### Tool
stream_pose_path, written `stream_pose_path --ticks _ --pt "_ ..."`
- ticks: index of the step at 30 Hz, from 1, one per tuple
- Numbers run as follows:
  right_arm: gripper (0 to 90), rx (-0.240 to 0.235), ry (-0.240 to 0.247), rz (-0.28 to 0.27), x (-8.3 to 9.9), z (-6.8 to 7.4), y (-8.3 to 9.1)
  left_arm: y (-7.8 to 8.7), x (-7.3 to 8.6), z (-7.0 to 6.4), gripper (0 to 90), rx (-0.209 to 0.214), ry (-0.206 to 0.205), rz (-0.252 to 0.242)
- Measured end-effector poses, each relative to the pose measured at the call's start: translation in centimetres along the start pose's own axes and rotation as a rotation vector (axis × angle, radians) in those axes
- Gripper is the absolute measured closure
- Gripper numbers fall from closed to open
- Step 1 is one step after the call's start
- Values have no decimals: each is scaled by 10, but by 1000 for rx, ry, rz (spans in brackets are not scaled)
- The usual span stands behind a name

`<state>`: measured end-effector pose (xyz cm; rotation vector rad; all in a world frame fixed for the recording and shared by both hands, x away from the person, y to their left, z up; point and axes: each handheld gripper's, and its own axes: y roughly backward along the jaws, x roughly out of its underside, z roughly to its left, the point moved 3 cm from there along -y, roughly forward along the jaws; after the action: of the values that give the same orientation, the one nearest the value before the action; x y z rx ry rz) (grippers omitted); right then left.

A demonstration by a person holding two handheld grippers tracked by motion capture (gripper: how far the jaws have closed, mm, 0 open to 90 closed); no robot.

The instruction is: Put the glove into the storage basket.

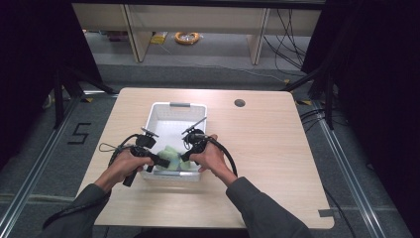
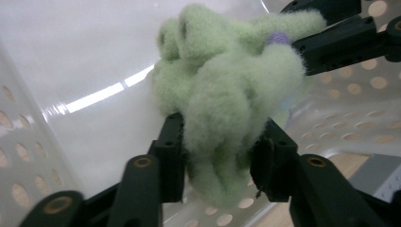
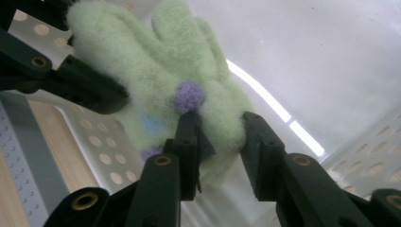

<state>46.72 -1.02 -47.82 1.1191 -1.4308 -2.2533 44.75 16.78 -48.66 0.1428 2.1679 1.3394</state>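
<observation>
A fluffy pale green glove (image 1: 171,158) with purple pom-poms hangs just above the near end of a white perforated basket (image 1: 176,110). My left gripper (image 1: 163,162) is shut on a bunched part of the glove (image 2: 222,109), its jaws pressing both sides. My right gripper (image 1: 184,156) is shut on the glove's (image 3: 161,80) cuff end beside a purple pom-pom (image 3: 188,94). The glove's fingers point away in the right gripper view. Each gripper view shows the other gripper's jaw on the far side of the glove.
The basket stands on a light wooden table (image 1: 267,148) with a cable hole (image 1: 239,102) at the back right. Bare tabletop lies right of the basket. Beyond the table are floor cables and shelving legs.
</observation>
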Motion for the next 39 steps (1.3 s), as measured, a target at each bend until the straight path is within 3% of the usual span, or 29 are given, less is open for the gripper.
stream_pose_path --ticks 5,8,9,11,12,14,17,18,19,23,27,29,30,32,34,35,37,39 --pt "625 32 27 -23 -4 -1 2 5 -3 2 515 -35 -8 -21" --pt "604 46 34 -36 -7 -1 6 10 -5 2 475 -40 9 -31" --pt "600 41 18 -31 -7 1 8 11 -5 1 452 -39 24 -35" --pt "578 40 28 -44 -8 4 11 14 -6 1 438 -53 14 -39" --pt "576 47 32 -45 -9 4 13 15 -6 -1 423 -62 36 -56" --pt "566 45 36 -50 -10 6 16 20 -6 -1 376 -78 18 -42" --pt "548 33 36 -75 -11 5 22 24 -6 -6 357 -91 46 -82" --pt "541 33 34 -81 -10 5 24 27 -6 -7 346 -97 33 -85" --pt "532 32 41 -90 -10 4 26 28 -7 -10 335 -91 49 -108" --pt "500 24 22 -108 -6 2 38 34 -6 -16 323 -73 36 -133" --pt "459 6 80 -166 -2 -2 50 37 -4 -25 305 -47 34 -166" --pt "459 7 66 -173 3 -2 57 36 -2 -30 297 -41 27 -170" --pt "459 23 34 -166 6 -2 59 36 -2 -30 295 -41 27 -170" --pt "449 -8 53 -189 11 -2 63 36 1 -37 292 -24 20 -184" --pt "435 5 37 -185 16 -3 67 38 2 -42 290 -13 10 -197" --pt "433 -7 69 -209 17 -5 69 39 3 -45 290 -9 14 -216" --pt "427 7 33 -196 23 -6 74 40 4 -51 289 -10 -6 -228" --pt "423 -18 59 -214 27 -8 79 42 5 -56 286 6 -18 -234"
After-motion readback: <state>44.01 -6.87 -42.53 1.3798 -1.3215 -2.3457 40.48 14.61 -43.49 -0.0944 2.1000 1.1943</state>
